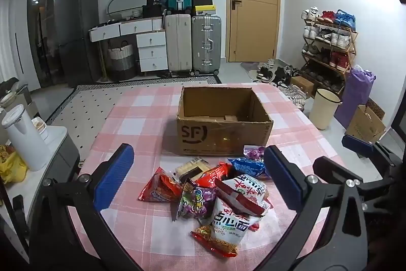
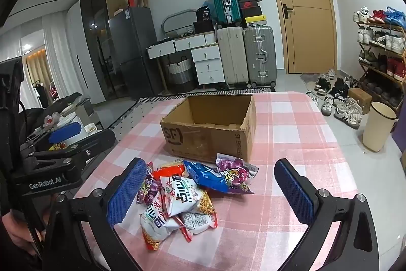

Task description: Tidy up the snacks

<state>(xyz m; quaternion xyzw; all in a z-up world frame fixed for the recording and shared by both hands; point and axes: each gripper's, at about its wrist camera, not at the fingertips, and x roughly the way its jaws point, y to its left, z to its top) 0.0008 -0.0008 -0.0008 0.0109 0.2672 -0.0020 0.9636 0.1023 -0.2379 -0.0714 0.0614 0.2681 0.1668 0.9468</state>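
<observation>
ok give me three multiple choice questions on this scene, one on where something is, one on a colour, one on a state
1. Where does the pile of snack packets lie?
A. inside the box
B. on the pink checked tablecloth in front of the box
C. on the floor

2. What colour are the gripper pads?
A. blue
B. green
C. yellow

3. What state is the brown cardboard box in?
A. taped shut
B. open and holding no snacks
C. tipped on its side

Answers: 1 B, the packets sit on the cloth on the near side of the box. 2 A, the pads show blue in both views. 3 B, its top is open and only bare cardboard shows inside.
</observation>
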